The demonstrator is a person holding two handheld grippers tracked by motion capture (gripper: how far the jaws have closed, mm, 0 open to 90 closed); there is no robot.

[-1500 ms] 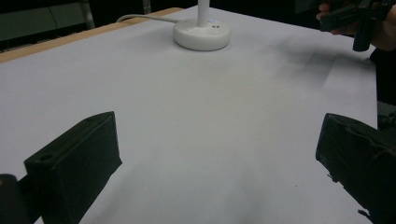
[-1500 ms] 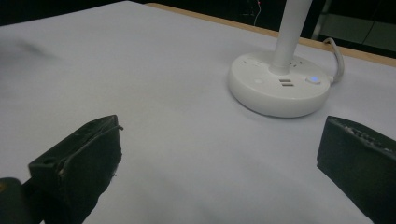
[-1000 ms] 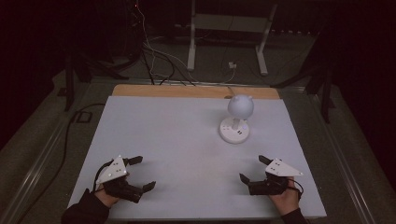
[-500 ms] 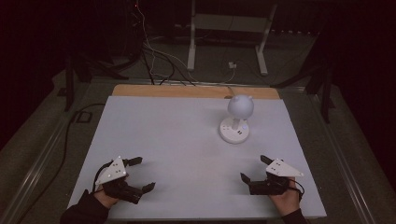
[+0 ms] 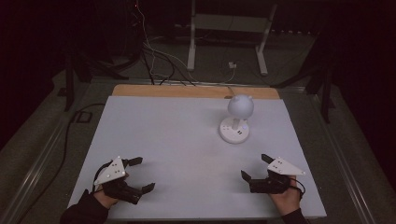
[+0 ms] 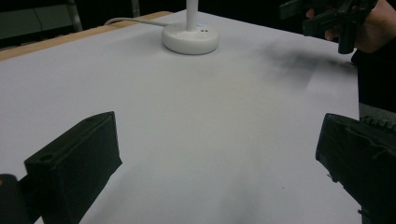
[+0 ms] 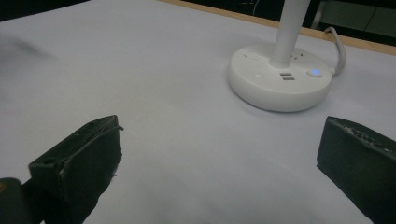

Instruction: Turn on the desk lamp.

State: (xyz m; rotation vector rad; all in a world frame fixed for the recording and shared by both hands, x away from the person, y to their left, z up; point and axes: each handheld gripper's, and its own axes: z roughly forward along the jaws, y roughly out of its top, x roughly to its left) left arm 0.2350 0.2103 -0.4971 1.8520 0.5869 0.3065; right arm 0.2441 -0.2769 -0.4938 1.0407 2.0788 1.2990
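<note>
A white desk lamp with a round base [image 5: 234,133] and a globe head [image 5: 240,106] stands on the white table top [image 5: 177,135], right of centre toward the back. My left gripper [image 5: 144,174] rests open near the front left edge, holding nothing. Open and empty too, my right gripper [image 5: 254,166] sits near the front right, just in front of the lamp. In the left gripper view the lamp base [image 6: 190,38] lies far ahead between the wide-apart jaws of the left gripper [image 6: 219,158]. In the right gripper view the base [image 7: 280,79], with a small blue light [image 7: 315,72], is close ahead of the right gripper [image 7: 219,154].
A wooden strip [image 5: 191,91] runs along the table's far edge. The lamp's cord [image 7: 338,46] runs off behind the base. Cables [image 5: 159,60] and a metal stand [image 5: 229,42] are on the floor beyond. The other hand and its gripper [image 6: 334,16] appear at the top right of the left gripper view.
</note>
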